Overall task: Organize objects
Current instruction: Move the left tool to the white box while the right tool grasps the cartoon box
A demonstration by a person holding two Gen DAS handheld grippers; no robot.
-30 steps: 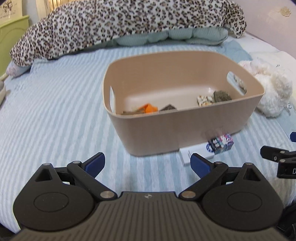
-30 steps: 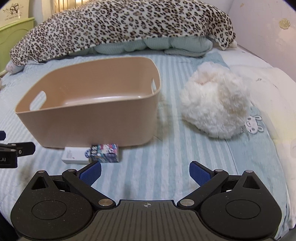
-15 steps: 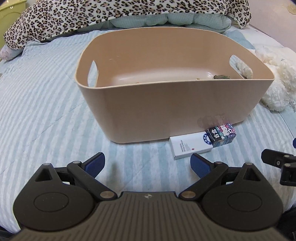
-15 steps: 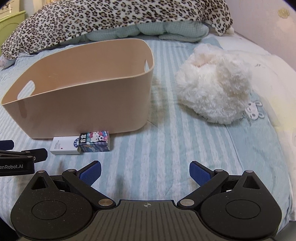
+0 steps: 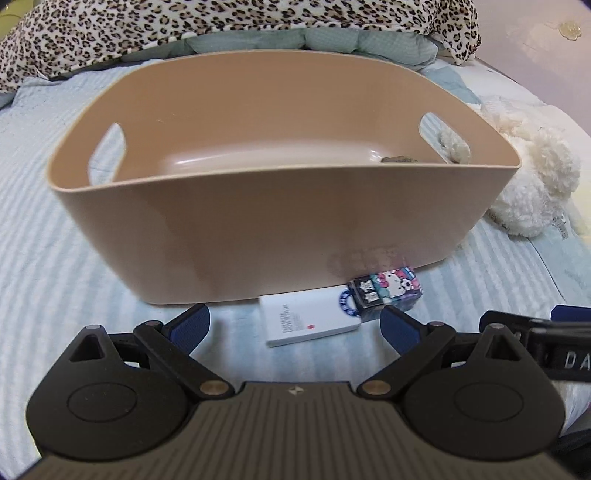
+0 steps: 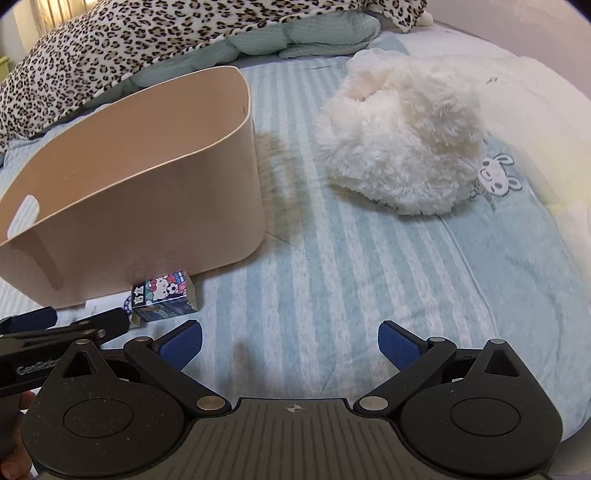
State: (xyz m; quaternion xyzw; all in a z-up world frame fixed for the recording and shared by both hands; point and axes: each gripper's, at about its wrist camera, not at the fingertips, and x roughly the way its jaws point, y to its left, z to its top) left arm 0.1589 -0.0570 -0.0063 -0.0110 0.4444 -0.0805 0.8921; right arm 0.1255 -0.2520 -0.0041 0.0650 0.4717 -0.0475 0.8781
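Bed (image 6: 369,258) with pale blue striped cover. Leopard-print blanket (image 5: 147,29) bunched at the head; pinkish wall (image 5: 535,55) on the right.

Soft indoor light, fisheye-bent edges

The right gripper (image 5: 576,360) bore the letters "DA", cut off at the frame edge. The left gripper (image 6: 37,369) read "GenRobot", partly hidden. Print on the white box (image 5: 306,325) was too small to read.
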